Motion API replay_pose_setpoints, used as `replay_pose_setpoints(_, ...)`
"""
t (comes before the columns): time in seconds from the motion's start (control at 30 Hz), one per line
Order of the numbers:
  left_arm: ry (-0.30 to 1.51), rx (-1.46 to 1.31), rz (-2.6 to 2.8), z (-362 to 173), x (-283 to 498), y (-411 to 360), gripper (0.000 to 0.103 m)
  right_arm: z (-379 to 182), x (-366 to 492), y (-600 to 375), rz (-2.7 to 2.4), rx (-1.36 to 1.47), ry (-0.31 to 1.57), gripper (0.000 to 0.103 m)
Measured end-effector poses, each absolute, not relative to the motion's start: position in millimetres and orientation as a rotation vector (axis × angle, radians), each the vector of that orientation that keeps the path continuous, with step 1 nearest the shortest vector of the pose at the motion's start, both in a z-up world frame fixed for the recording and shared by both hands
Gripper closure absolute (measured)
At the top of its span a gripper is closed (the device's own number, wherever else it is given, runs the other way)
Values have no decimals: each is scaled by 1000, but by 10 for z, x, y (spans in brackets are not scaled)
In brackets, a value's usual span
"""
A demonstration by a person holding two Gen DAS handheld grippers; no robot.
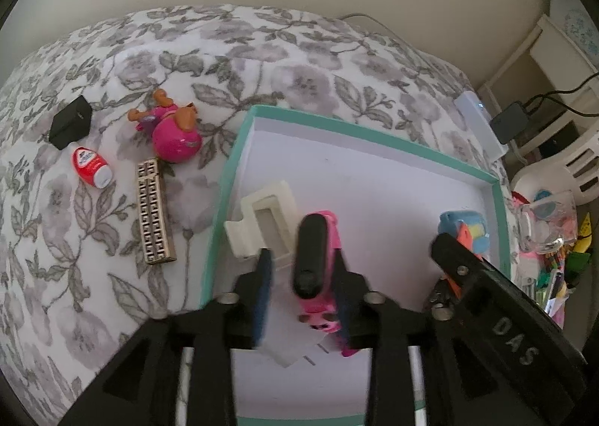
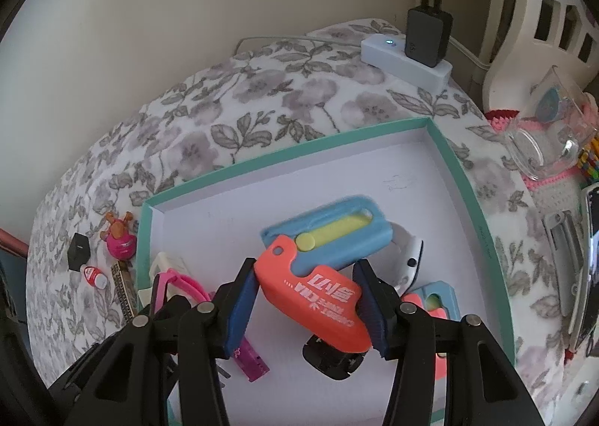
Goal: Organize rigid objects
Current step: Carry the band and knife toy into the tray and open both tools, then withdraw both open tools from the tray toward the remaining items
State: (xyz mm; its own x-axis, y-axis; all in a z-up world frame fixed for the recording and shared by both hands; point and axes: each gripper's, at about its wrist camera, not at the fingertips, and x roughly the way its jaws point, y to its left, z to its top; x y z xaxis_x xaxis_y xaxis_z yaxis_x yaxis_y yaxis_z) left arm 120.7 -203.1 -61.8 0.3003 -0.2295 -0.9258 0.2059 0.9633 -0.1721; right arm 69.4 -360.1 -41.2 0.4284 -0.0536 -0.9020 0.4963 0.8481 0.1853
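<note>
Over the tray: both grippers point steeply down into a shallow box with teal walls [image 1: 227, 178] and a white floor, set on a floral cloth [image 1: 86, 238].
Left gripper [image 1: 303, 298]: jaws partly apart; a pink band with a long black face [image 1: 312, 257] stands between the blue pads, close to the right pad. Whether a pad presses on it cannot be told; the view is blurred.
Right gripper [image 2: 307, 302]: jaws about half apart and clamped on an orange-and-blue toy knife [image 2: 318, 276], both blue pads against its orange body.
Toy knife: orange shell with white lettering, a small hole at its tip; a blue sleeve with a yellow slot and a round yellow button juts out toward the far wall, tilted.
Pink band: slim, glossy black oval on a bright pink strap; its strap end shows in the right view too.
Also in the tray: a cream bracket [image 1: 265, 223] near the left wall, a white band [image 2: 410, 257] behind the knife, a second blue-and-orange piece [image 2: 436, 302] by the right pad.
Outside, left of the tray: a pink pup figure [image 1: 172, 130], a red bottle [image 1: 90, 167], a black cube [image 1: 71, 122], a patterned bar [image 1: 153, 212].
</note>
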Motion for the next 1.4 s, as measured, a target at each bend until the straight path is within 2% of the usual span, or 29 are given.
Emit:
replay_pose_setpoints(0.07,1239,-34,-291,-626,1218,-2005,49,-382,684,-3614,-358,474,1079,48)
replay_pose_setpoints(0.17,1247,-50,-297,-616,1214,-2001,42,-316,681,-3603,-365,452,1072,47)
replay_pose_setpoints(0.43,1189,-45,-324,-427,1164,-2024,27,-31,644,-3567,-369,411,1009,47)
replay_pose_setpoints(0.73,1115,-70,-321,-169,1149,-1931,19,358,537,-3524,-378,379,904,47)
replay_pose_setpoints(0.83,1089,-79,-306,-94,1161,-1853,9,446,504,-3508,-383,372,879,47)
replay_pose_setpoints(1.1,1032,-112,-159,30,1293,-1409,6,416,532,-3453,-374,355,894,47)
replay_pose_setpoints(1.17,1030,-120,-128,28,1335,-1294,2,376,559,-3418,-367,346,910,38)
replay_pose_setpoints(1.3,1048,-162,-88,-19,1391,-1087,2,325,602,-3343,-353,319,931,36)
replay_pose_setpoints(1.4,1049,-184,-55,-34,1417,-960,2,296,631,-3296,-344,304,941,30)
